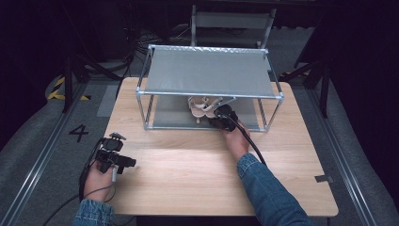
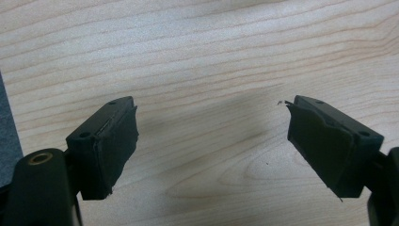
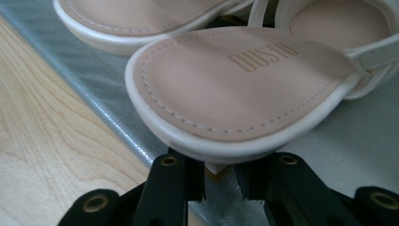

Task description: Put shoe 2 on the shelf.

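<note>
On the rack's (image 1: 155, 125) lower shelf near the table's (image 1: 188, 174) far edge, the right claw (image 3: 221, 181) pinches the nearer sandal's (image 3: 235, 89) heel, sandal stretching away; left claw (image 2: 211, 150) spread, empty, well apart.

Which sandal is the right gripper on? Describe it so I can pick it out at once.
Find the metal-framed rack at the far side of the wooden table; on its grey lower shelf lie two beige sandals with white edges. The one you want is nearest the shelf's front edge, its heel clamped in the right gripper. Its insole shows a stamped brand mark, unlike the other sandal behind it.
</note>
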Demonstrator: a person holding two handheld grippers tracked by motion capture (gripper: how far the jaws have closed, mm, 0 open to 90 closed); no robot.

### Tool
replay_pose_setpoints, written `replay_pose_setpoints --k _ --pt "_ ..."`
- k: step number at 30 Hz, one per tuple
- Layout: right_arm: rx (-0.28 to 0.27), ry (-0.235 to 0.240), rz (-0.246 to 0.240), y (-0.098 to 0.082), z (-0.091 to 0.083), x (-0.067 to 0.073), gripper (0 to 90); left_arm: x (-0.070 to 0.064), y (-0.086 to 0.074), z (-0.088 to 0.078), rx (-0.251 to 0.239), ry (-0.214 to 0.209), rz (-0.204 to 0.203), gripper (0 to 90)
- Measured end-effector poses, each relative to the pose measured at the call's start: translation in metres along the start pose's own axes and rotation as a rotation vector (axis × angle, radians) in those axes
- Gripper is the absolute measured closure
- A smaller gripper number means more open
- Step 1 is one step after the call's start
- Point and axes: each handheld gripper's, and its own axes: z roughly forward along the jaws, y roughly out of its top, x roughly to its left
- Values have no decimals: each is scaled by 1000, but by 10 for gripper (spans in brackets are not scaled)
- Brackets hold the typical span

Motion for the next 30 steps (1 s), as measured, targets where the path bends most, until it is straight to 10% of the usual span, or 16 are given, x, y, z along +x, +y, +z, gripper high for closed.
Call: replay_pose_setpoints --k 15,30 --pt "27 15 17 -3 -8 7 613 -5 6 2 8 -12 22 170" --pt "-43 31 26 -12 -94 4 554 -9 11 1 -7 -10 35 169"
